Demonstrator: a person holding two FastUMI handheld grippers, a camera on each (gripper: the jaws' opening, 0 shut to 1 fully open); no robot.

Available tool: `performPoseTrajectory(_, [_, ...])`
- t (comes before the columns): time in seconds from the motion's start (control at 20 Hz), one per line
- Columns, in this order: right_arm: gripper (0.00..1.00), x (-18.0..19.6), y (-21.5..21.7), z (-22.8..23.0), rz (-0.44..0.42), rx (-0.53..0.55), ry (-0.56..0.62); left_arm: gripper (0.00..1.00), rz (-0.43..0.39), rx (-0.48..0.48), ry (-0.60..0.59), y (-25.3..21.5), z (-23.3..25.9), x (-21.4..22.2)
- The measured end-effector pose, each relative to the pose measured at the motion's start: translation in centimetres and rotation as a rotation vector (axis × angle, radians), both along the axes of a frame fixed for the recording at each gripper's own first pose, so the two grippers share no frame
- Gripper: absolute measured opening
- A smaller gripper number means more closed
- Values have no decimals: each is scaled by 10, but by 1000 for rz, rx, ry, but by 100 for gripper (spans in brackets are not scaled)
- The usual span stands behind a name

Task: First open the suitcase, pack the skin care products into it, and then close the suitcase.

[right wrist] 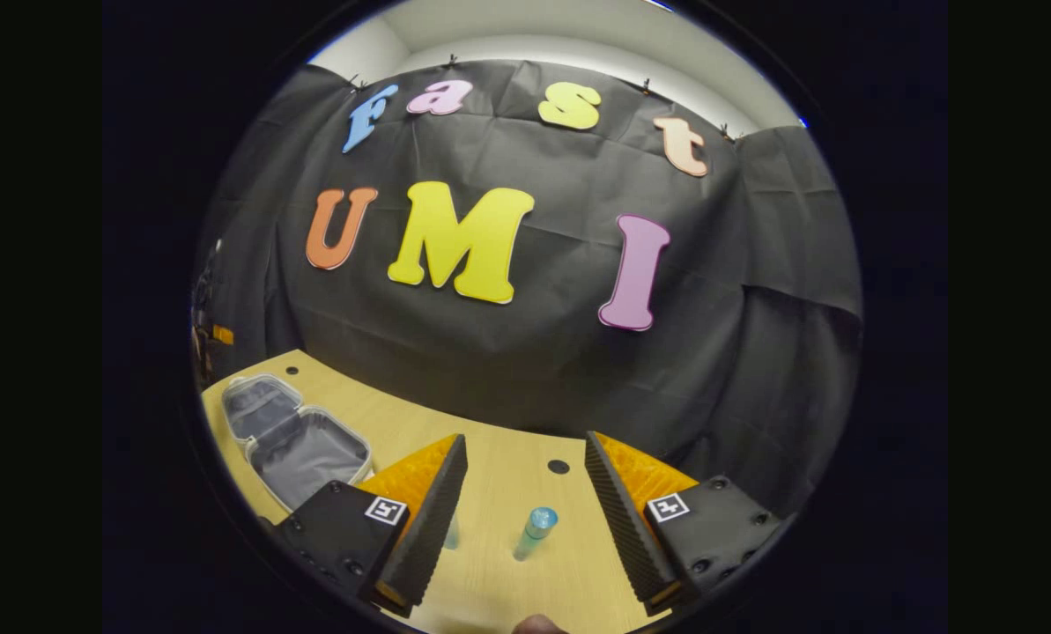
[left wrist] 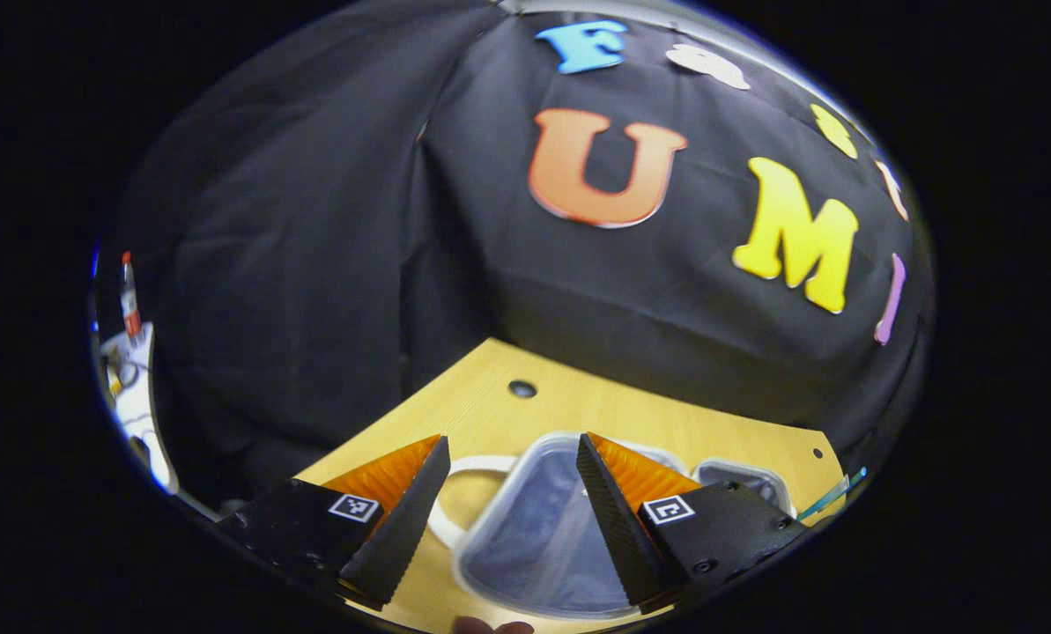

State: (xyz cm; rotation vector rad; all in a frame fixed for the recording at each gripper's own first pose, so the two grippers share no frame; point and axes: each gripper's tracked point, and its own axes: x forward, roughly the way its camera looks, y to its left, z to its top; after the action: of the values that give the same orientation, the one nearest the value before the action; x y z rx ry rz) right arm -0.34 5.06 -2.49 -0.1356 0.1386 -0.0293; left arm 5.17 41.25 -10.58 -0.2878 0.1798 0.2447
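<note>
Between right claw [right wrist: 525,519] fingers: upright bottle [right wrist: 534,531]; suitcase [right wrist: 296,440] open, left.

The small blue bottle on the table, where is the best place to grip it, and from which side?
Probably the bottle is best gripped across its narrow body, below the rounded cap, from above and the near side with the right gripper. It appears to stand on the table between the open fingers, leaning in this view, with bare wood around it. The suitcase already lies open for it.
</note>
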Motion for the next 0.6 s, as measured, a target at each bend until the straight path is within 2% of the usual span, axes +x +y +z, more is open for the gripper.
performPoseTrajectory(0.1, [81, 2, -14, -4, 4, 30, -9, 93, -13, 23, -45, -44, 32, -8])
performPoseTrajectory(0.35, [81, 4, -54, -23, 16, 76, 1, 93, -84, 28, -98, -178, 64, -20])
performPoseTrajectory(0.6, [81, 6, -85, -49, 37, 111, 57, 93, -281, 29, -72, -324, 46, -15])
